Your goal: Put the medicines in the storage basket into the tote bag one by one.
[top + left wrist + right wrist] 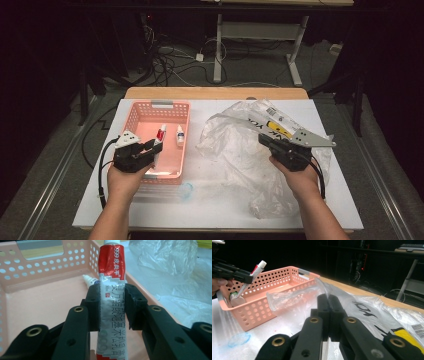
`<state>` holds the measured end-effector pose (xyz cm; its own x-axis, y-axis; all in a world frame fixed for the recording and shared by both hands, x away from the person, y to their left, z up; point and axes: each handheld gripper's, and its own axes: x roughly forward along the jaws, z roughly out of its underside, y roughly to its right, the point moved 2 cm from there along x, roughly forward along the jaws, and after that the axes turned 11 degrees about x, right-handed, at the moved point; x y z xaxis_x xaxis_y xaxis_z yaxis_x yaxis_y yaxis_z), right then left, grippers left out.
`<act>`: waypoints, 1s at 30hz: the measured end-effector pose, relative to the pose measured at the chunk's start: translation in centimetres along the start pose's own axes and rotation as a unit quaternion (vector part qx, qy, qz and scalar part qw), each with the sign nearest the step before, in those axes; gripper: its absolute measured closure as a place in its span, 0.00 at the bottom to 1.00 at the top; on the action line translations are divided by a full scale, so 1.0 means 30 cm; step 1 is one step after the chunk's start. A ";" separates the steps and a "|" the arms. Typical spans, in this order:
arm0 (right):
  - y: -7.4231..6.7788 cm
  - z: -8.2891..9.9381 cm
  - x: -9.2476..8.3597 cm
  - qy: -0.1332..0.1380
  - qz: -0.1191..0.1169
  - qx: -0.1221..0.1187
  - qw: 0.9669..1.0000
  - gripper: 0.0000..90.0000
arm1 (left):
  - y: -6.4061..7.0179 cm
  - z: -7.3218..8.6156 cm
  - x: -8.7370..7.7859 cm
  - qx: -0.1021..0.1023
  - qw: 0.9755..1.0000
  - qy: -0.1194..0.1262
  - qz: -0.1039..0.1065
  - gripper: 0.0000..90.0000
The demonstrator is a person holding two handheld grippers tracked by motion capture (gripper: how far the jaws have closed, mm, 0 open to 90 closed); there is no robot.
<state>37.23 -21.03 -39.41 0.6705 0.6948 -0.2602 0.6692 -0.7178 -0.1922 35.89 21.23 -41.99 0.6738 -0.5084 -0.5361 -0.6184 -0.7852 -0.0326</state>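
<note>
My left gripper (151,145) (112,306) is shut on a red and white ointment tube (112,297) (159,137) with a white cap, and holds it over the pink perforated basket (145,112) (30,277). The tube (253,273) points up and away from the hand. A small white dropper bottle (179,135) (89,280) lies on the basket floor. My right gripper (264,140) (328,305) is shut on the edge of a clear plastic bag (235,145) (294,297), which lies crumpled on the white table (220,205).
The bag carries black lettering, a yellow patch (405,336) and a barcode label (276,114). A blue round mark (186,190) (239,338) sits on the table just in front of the basket. Cables and desk legs (218,50) stand on the floor beyond the table's far edge.
</note>
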 end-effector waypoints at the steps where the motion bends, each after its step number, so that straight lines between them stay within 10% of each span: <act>1: 0.002 0.001 0.002 0.000 0.000 -0.001 1.000 1.00 | 0.001 0.001 0.000 0.003 1.000 -0.002 -0.002 0.74; 30: -0.004 -0.001 0.000 0.001 0.001 -0.001 1.000 1.00 | 0.144 -0.098 -0.043 0.029 0.997 0.053 0.050 0.74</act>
<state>37.17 -20.96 -39.35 0.6720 0.6940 -0.2584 0.6687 -0.7186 -0.1908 33.53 17.45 -38.97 0.6450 -0.6192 -0.4480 -0.7046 -0.7087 -0.0348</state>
